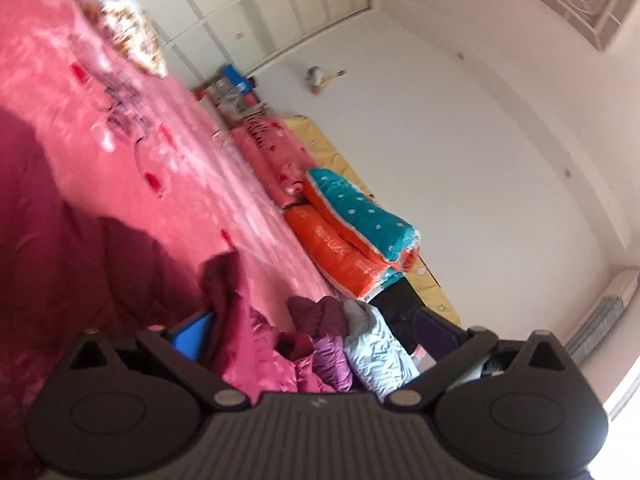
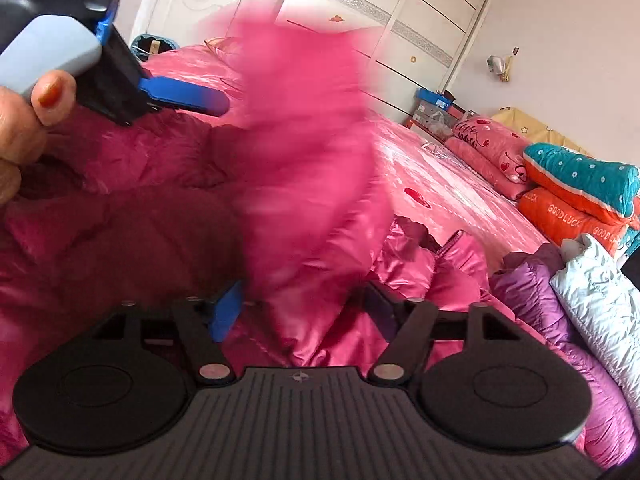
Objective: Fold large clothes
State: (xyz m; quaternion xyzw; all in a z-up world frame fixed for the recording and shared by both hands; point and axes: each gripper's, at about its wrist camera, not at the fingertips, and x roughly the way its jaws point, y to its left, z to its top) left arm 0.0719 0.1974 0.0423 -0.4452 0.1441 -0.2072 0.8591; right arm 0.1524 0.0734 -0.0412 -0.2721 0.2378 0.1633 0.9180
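A shiny magenta puffer jacket (image 2: 132,216) lies crumpled on the pink bed (image 2: 448,176). A blurred flap of its pink fabric (image 2: 304,128) hangs in the air in front of my right gripper (image 2: 302,310). That gripper's jaws stand wide open over the jacket, pressing on nothing. In the left wrist view my left gripper (image 1: 314,334) is rolled sideways and open, with the jacket's edge (image 1: 248,320) between its fingers but not pinched. A hand (image 2: 24,120) holds it at the upper left of the right wrist view, where its blue finger (image 2: 184,96) shows.
A purple jacket (image 2: 536,292) and a pale blue jacket (image 2: 596,300) are heaped to the right. Folded teal and orange quilts (image 2: 580,192) and pink pillows (image 2: 488,148) line the bed's far side. A white wardrobe (image 2: 424,12) and stacked boxes (image 2: 434,100) stand behind.
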